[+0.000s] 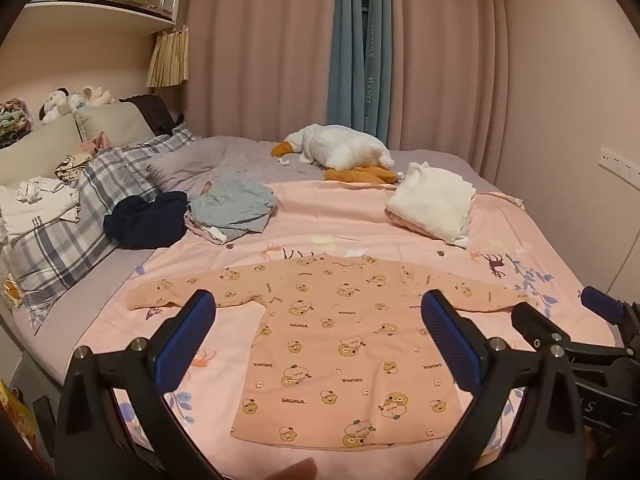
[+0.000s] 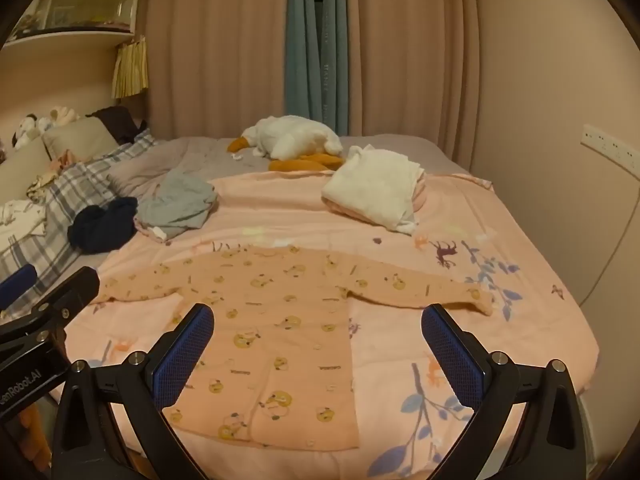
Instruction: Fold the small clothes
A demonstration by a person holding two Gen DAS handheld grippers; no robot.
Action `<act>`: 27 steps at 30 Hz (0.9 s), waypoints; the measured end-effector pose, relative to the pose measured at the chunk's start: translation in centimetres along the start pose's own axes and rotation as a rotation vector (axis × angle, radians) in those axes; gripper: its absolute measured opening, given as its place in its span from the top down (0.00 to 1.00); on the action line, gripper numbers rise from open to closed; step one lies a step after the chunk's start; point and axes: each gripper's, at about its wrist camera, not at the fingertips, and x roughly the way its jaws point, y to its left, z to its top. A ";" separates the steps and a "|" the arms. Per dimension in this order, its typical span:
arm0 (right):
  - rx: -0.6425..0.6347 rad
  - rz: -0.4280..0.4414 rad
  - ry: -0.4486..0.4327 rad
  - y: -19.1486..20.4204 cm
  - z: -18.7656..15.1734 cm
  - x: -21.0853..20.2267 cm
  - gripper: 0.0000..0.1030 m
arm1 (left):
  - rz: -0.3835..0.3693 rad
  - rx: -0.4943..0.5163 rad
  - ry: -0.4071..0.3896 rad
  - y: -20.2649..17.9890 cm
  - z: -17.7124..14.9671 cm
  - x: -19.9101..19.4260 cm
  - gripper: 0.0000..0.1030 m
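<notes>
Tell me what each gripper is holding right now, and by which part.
Nothing is held. The left gripper and right gripper both stand wide open above the orange shirt, which lies spread flat on the bed, untouched.

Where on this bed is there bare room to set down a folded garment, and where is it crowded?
Free: the pink sheet between the orange top and the white bundle, and right of the top's sleeve. Crowded: the left side, where the navy garment, grey clothes and plaid pillows lie close together.
</notes>
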 end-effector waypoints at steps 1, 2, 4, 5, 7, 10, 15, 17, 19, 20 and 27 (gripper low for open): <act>0.009 0.002 -0.006 -0.1 0.0 0.0 0.00 | 0.004 0.001 0.003 -0.1 0.1 0.2 0.00; 0.008 0.000 -0.003 -0.1 0.0 0.0 0.00 | 0.008 0.034 0.024 -1.3 0.2 0.8 0.00; 0.007 0.000 -0.004 -0.1 0.0 -0.1 0.00 | -0.018 -0.003 -0.004 -1.1 0.4 0.3 0.00; 0.006 -0.001 -0.004 -0.1 -0.1 0.0 0.00 | -0.025 -0.013 -0.007 -1.2 0.5 0.0 0.00; 0.006 -0.002 -0.001 -0.1 -0.1 0.0 0.00 | -0.037 -0.028 0.004 -0.6 0.6 0.2 0.00; 0.010 0.000 0.005 -0.4 0.0 0.4 0.00 | -0.050 -0.044 -0.004 0.5 -0.1 -0.2 0.00; 0.012 0.000 0.018 -0.1 -0.5 0.4 0.00 | -0.058 -0.057 0.009 0.7 0.0 0.1 0.00; 0.008 -0.002 0.022 0.1 -0.5 0.4 0.00 | -0.057 -0.057 0.012 0.8 0.0 0.3 0.00; 0.006 -0.002 0.026 0.2 -0.4 0.4 0.00 | -0.056 -0.057 0.013 0.9 0.0 0.4 0.00; 0.007 -0.001 0.027 0.2 -0.3 0.5 0.00 | -0.053 -0.057 0.017 0.9 -0.1 0.5 0.00; 0.010 -0.001 0.036 0.3 -0.4 0.6 0.00 | -0.036 -0.063 0.018 1.5 -0.3 0.4 0.00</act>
